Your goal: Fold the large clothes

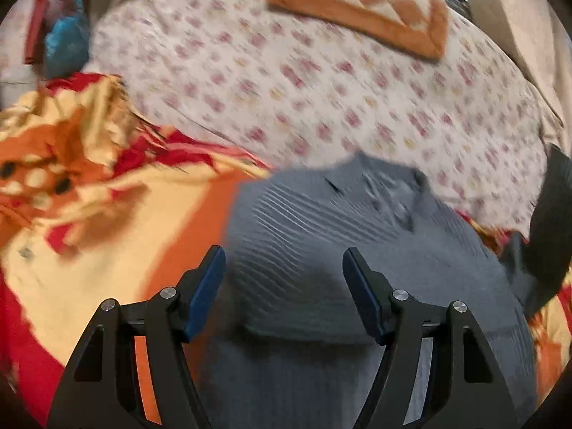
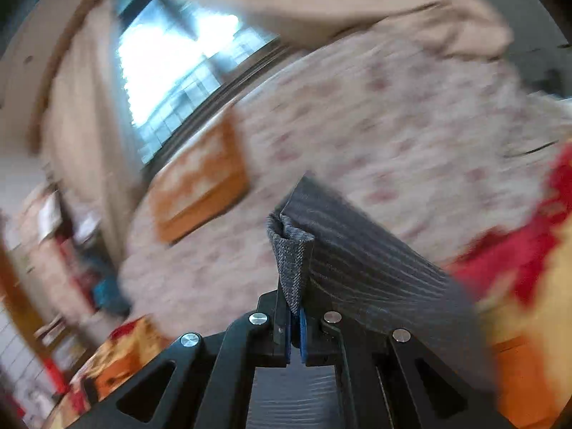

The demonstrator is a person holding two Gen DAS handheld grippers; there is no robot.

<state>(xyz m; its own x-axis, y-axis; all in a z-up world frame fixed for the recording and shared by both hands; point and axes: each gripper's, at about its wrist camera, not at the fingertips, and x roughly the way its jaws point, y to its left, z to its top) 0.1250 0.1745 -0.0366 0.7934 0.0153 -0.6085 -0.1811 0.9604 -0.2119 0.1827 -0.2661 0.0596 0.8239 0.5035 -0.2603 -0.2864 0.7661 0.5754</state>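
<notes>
Grey striped garment (image 2: 375, 261) in right jaws, no legible writing

Orange checked cushion (image 1: 361, 3) on floral bedsheet (image 1: 286, 82), window (image 2: 171, 71) behind, all blurry.

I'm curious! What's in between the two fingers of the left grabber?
Only the grey striped garment, lying below the open left gripper, as the left wrist view shows. Nothing is pinched; the jaws stand wide apart.

Ribbed grey cloth garment (image 1: 357, 250), matt floral bedsheet (image 1: 286, 89)
</notes>
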